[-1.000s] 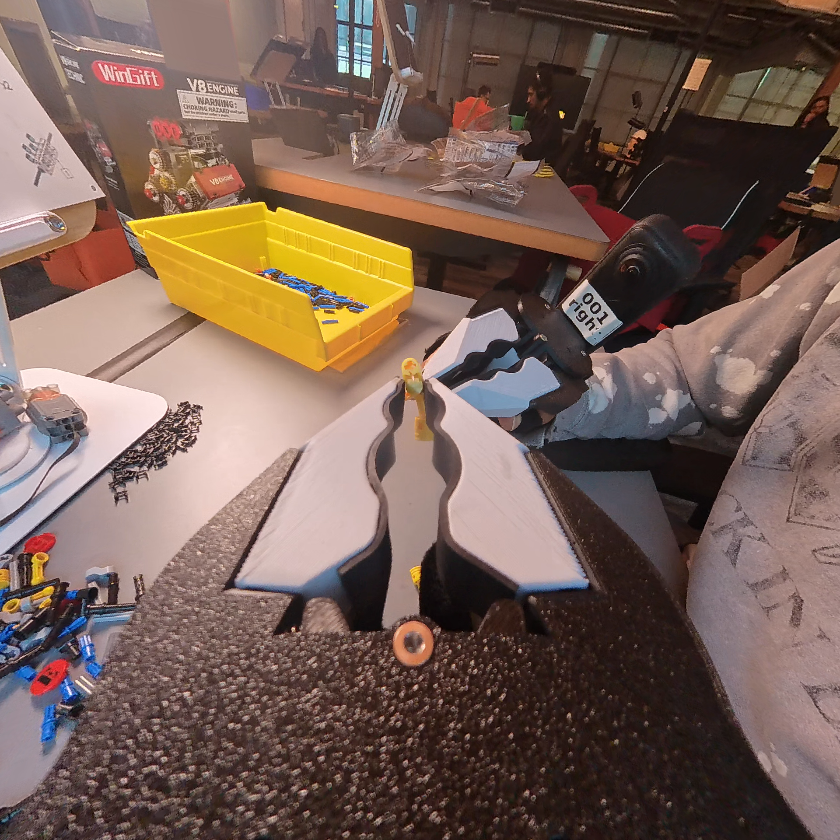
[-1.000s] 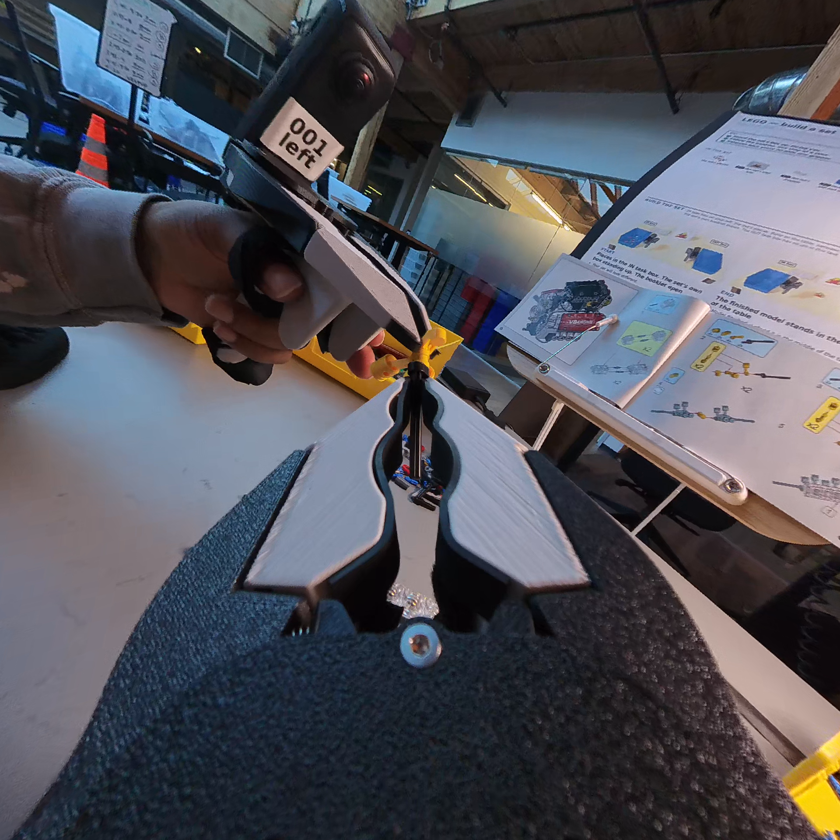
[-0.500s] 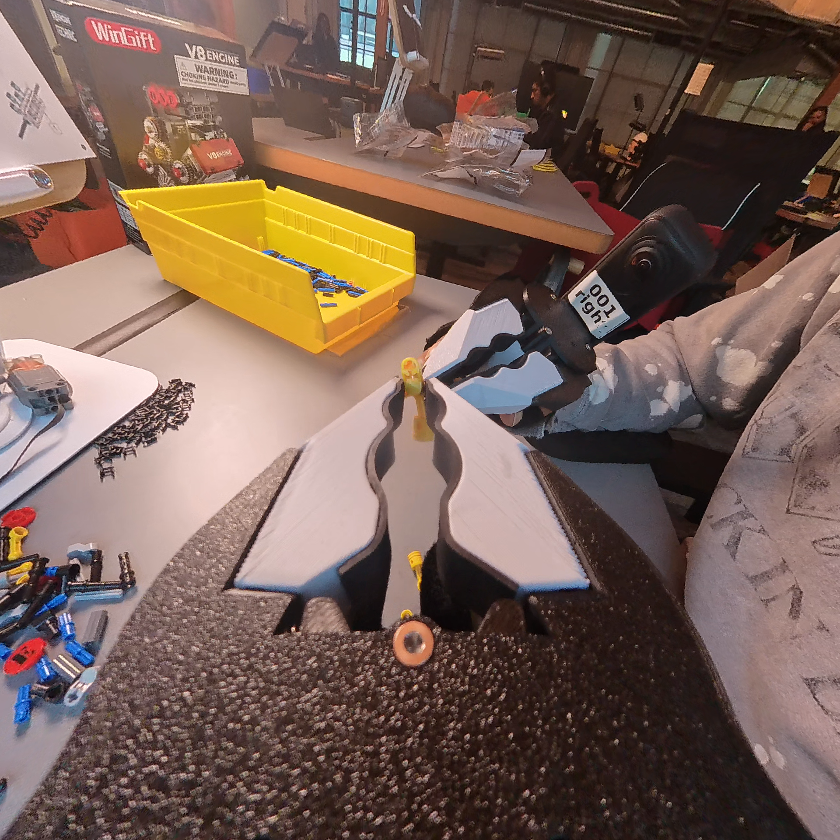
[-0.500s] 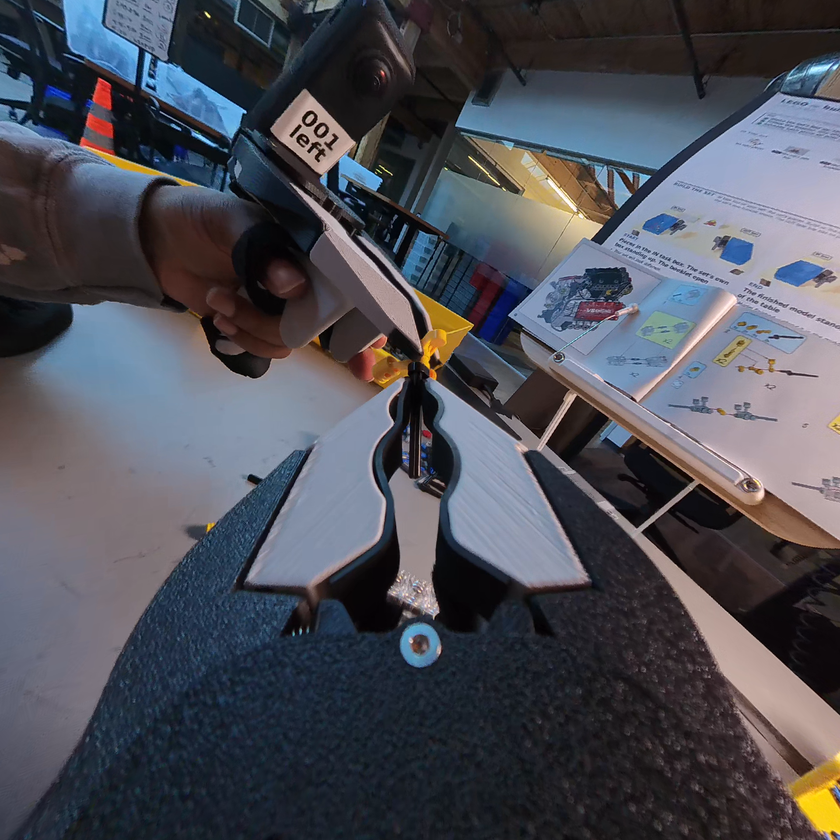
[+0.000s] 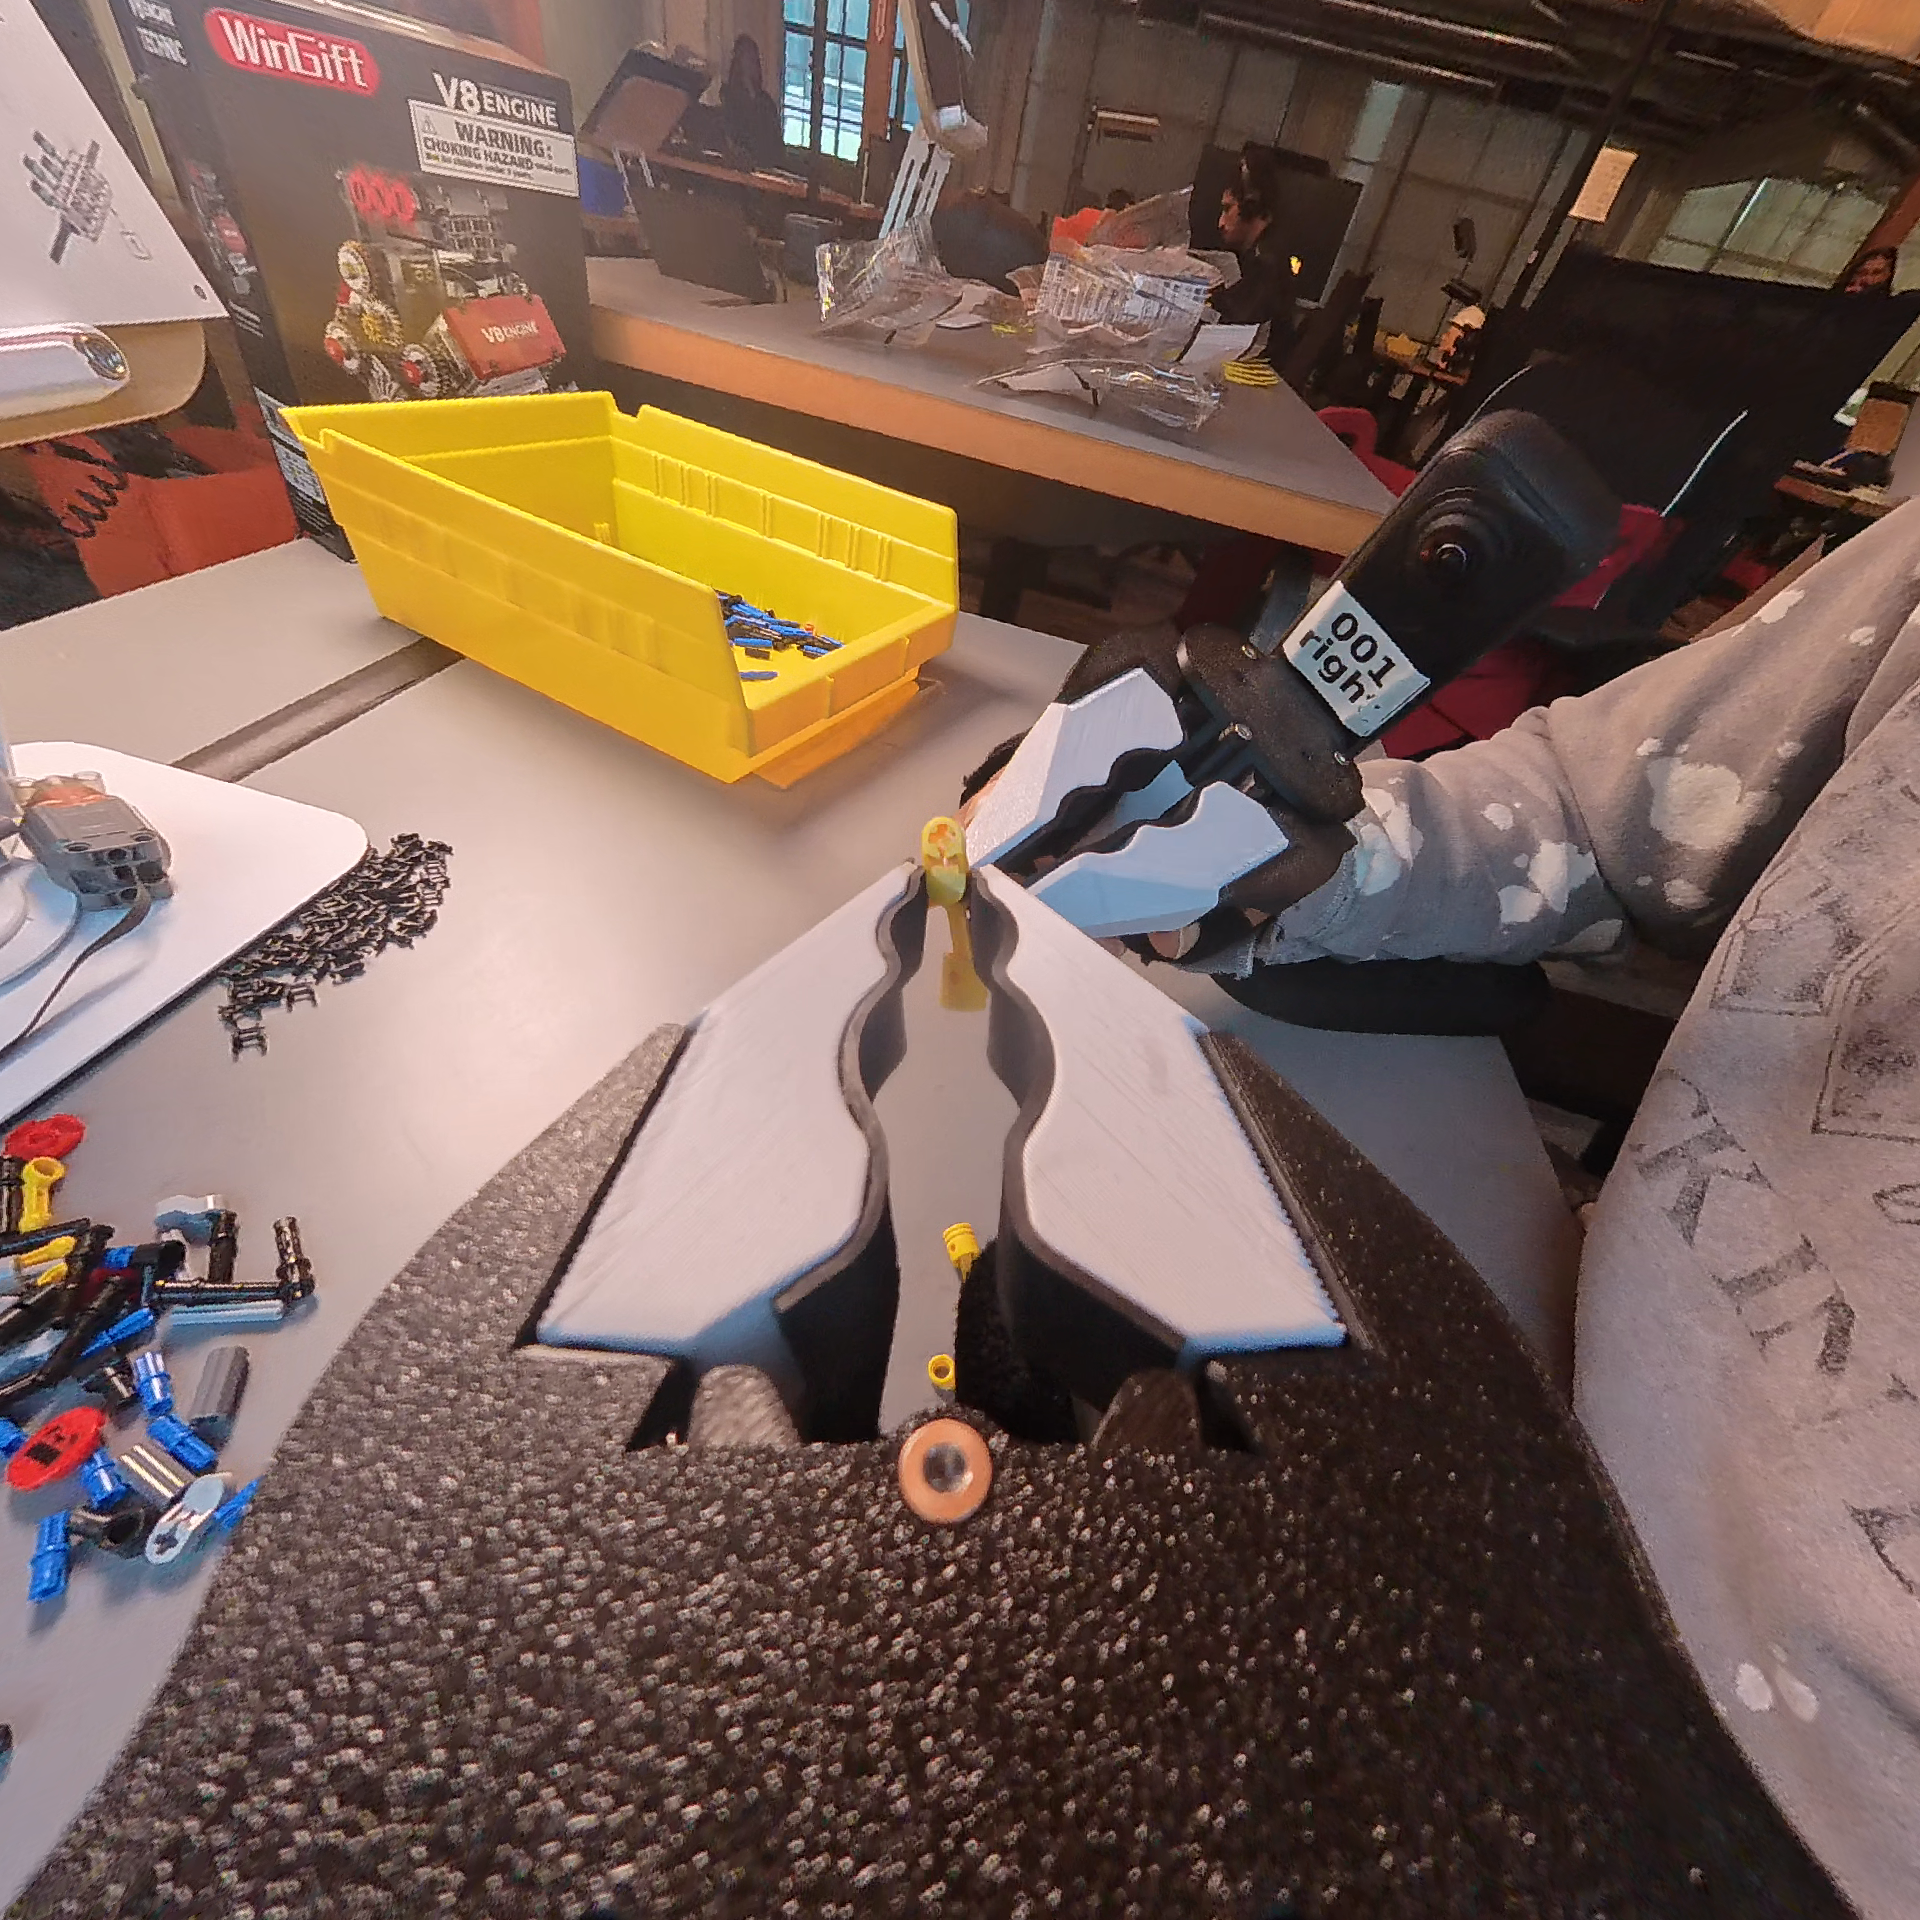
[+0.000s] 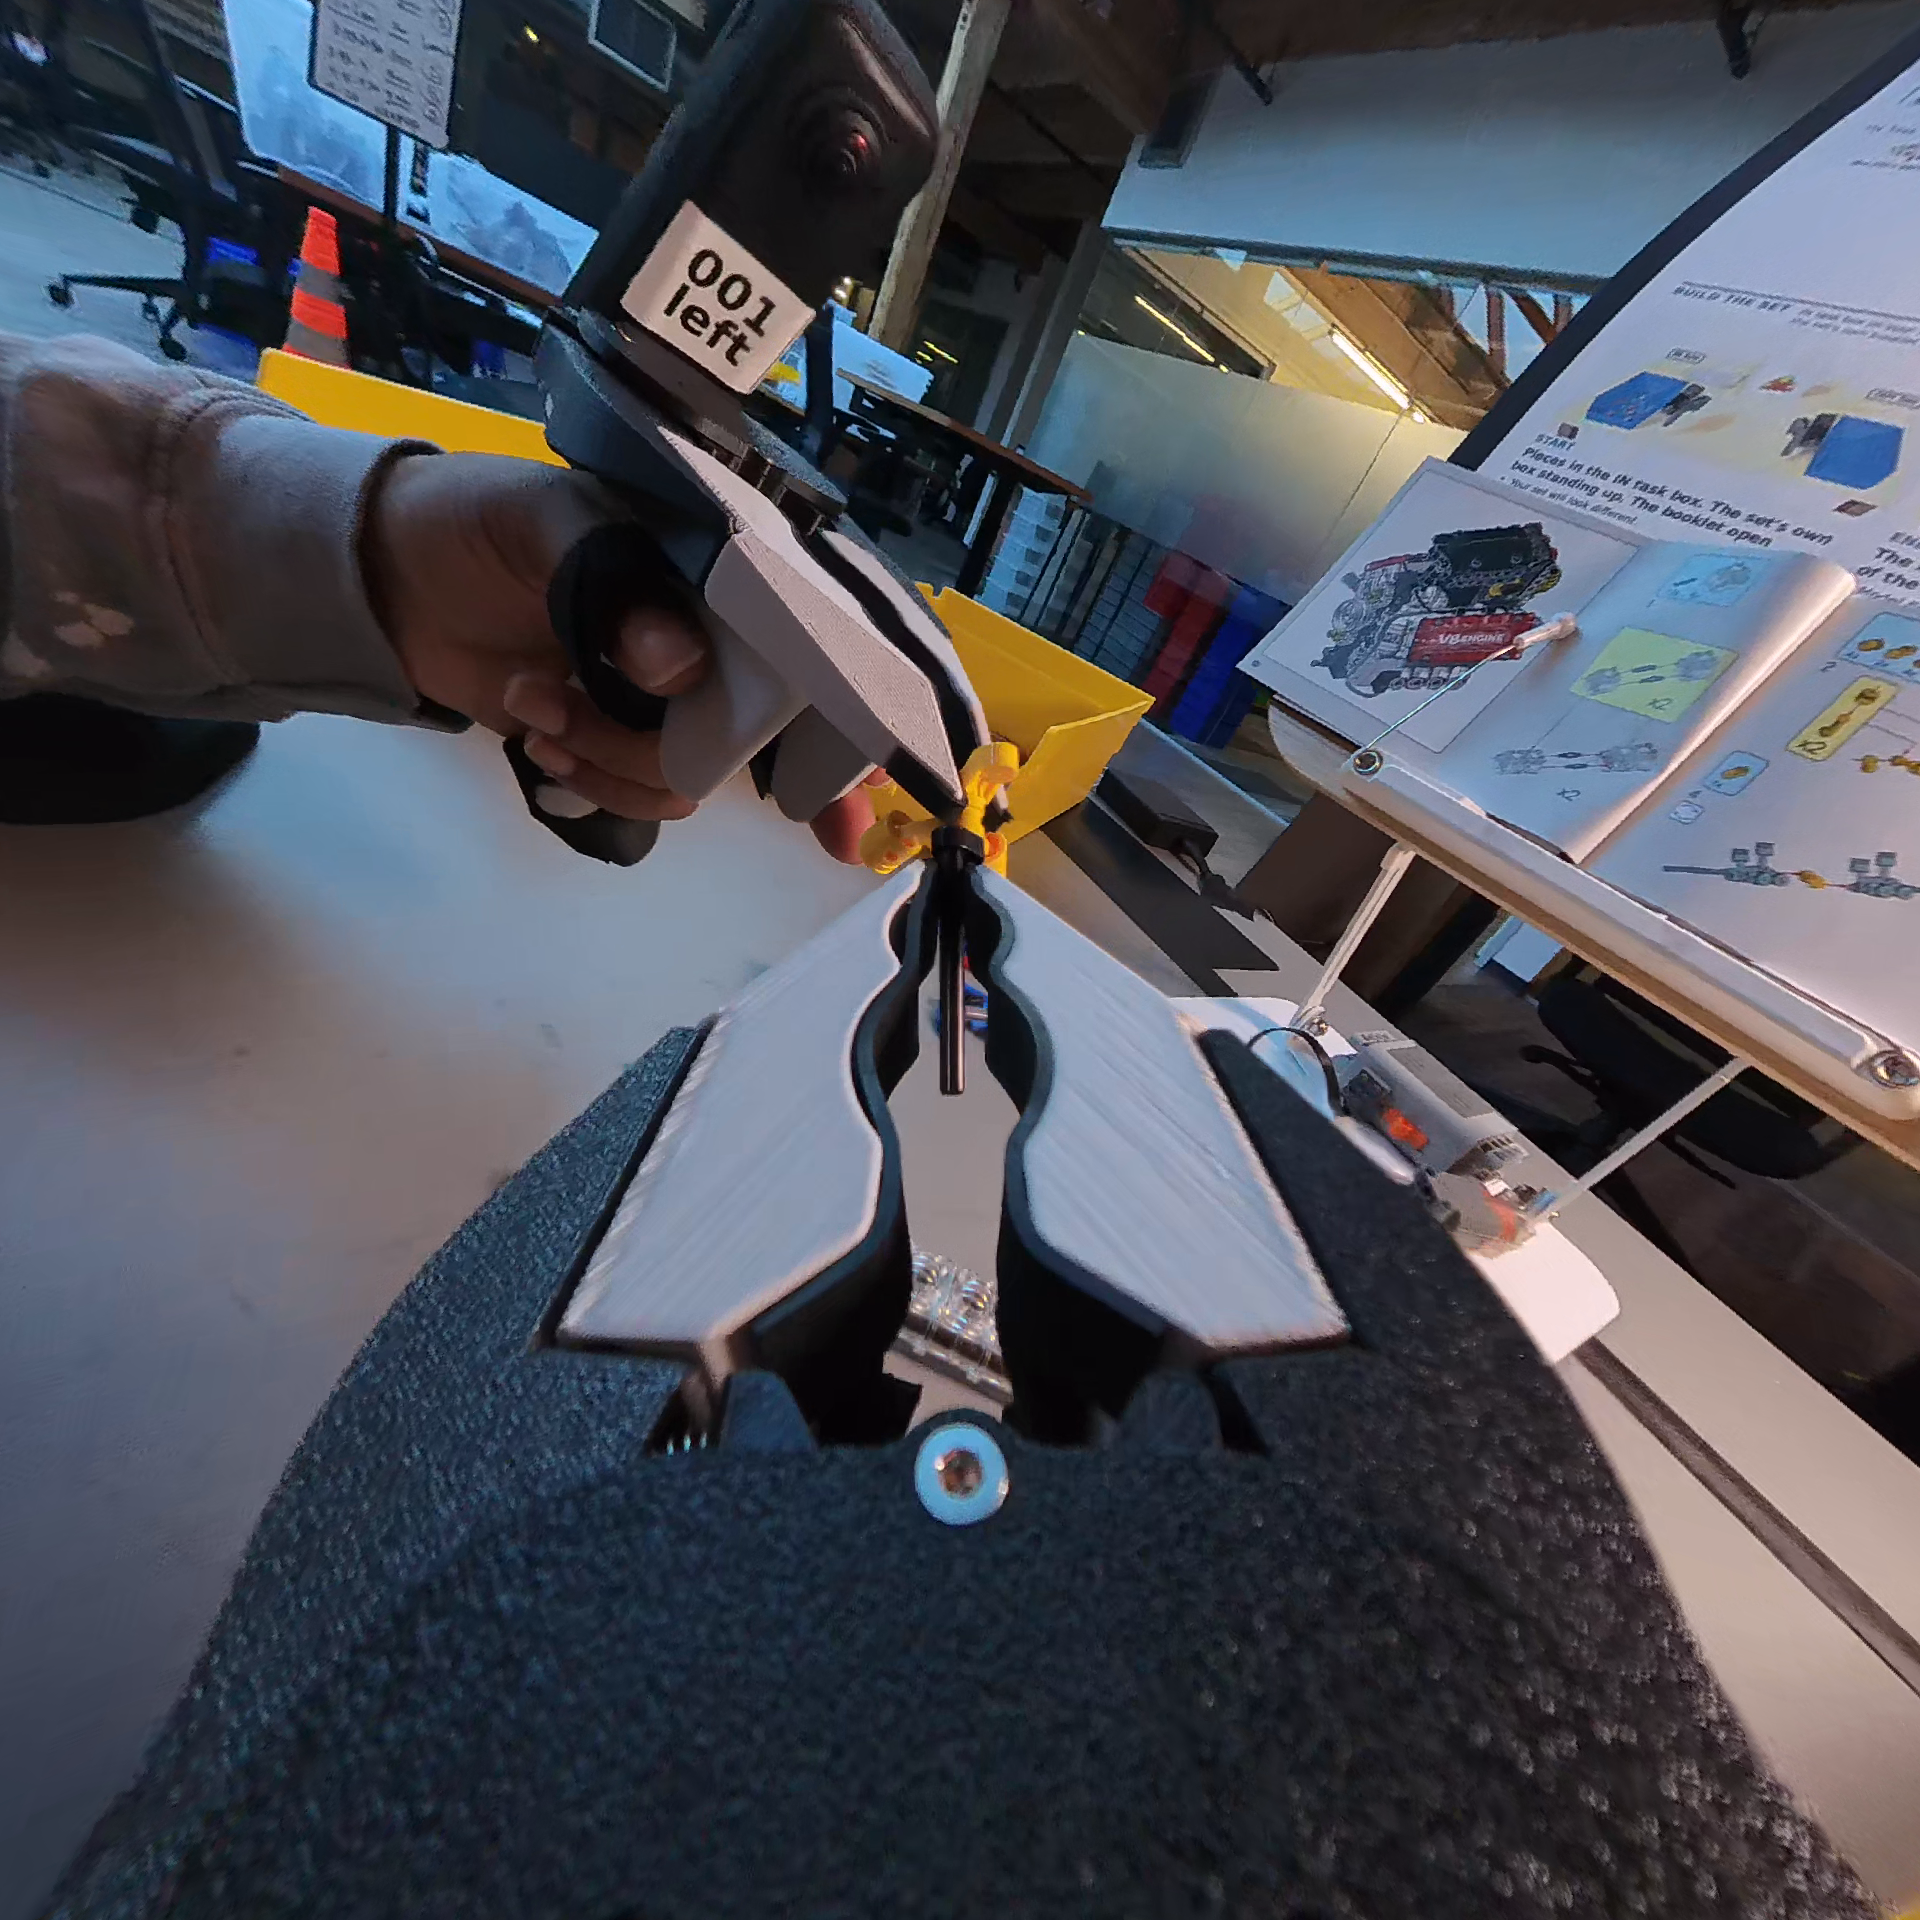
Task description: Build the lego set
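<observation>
My left gripper (image 5: pixel 943 878) is shut on a small yellow connector piece (image 5: pixel 951 914), held above the grey table. My right gripper (image 6: pixel 951 868) is shut on a thin black axle (image 6: pixel 950 987). The axle's tip meets the yellow piece (image 6: pixel 940 816) where the two grippers come together tip to tip. The right gripper (image 5: pixel 997 847) shows in the left wrist view just right of the yellow piece. The left gripper (image 6: pixel 961 795) shows in the right wrist view above the axle, held by a hand.
A yellow bin (image 5: pixel 623 582) with blue pins stands at the back. A pile of small black pins (image 5: pixel 332 935) and loose coloured parts (image 5: pixel 114 1351) lie left. A white stand base (image 5: pixel 208 894) bears a grey motor block (image 5: pixel 99 836). An open instruction booklet (image 6: pixel 1558 665) rests on an easel. The tips of both grippers are at nearly the same place. Left tips and right tips are each some 30 cm from the white stand base (image 5: pixel 208 894).
Both grippers have shifted a little while staying tip to tip. The left view has swung left, so the bin and loose parts sit further right. The axle stays against the yellow piece.
</observation>
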### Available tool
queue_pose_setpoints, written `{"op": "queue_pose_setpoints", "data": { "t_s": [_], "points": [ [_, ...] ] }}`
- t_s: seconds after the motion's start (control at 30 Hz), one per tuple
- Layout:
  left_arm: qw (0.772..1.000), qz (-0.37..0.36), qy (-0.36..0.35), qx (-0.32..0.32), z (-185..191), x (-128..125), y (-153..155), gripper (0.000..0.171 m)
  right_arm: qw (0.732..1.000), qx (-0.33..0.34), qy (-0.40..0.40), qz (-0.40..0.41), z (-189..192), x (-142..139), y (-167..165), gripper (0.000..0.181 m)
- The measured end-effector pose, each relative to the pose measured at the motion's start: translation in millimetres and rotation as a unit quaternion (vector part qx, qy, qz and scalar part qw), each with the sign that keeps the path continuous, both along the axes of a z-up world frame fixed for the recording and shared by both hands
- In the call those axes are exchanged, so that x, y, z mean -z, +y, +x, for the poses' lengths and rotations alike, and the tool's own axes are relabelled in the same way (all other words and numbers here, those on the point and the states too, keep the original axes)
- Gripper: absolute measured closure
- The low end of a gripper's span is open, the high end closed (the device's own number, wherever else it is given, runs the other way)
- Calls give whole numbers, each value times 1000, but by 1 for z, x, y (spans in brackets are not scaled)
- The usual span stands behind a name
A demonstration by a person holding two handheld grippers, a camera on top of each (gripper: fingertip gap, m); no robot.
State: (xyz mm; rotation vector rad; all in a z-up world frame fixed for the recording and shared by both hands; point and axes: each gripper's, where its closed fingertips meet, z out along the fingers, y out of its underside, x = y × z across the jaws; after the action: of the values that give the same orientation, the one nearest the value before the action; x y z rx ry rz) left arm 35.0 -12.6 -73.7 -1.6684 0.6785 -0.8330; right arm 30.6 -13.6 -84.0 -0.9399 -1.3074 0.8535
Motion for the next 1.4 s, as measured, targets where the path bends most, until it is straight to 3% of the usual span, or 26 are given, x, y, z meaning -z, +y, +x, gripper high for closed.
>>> {"op": "queue_pose_setpoints", "data": {
  "t_s": [0.43,1.0,1.4],
  "points": [
    [999,1,-50,21,-5,11,-2,164,997,-40,-21,-59,-3,11,-4,177],
    [995,-34,-91,37,-10,16,0,164,999,-24,-43,-23,-4,17,1,177],
    [996,-35,-81,32,-13,15,0,165,999,-22,-39,-7,-6,16,1,178]
  ]
}}
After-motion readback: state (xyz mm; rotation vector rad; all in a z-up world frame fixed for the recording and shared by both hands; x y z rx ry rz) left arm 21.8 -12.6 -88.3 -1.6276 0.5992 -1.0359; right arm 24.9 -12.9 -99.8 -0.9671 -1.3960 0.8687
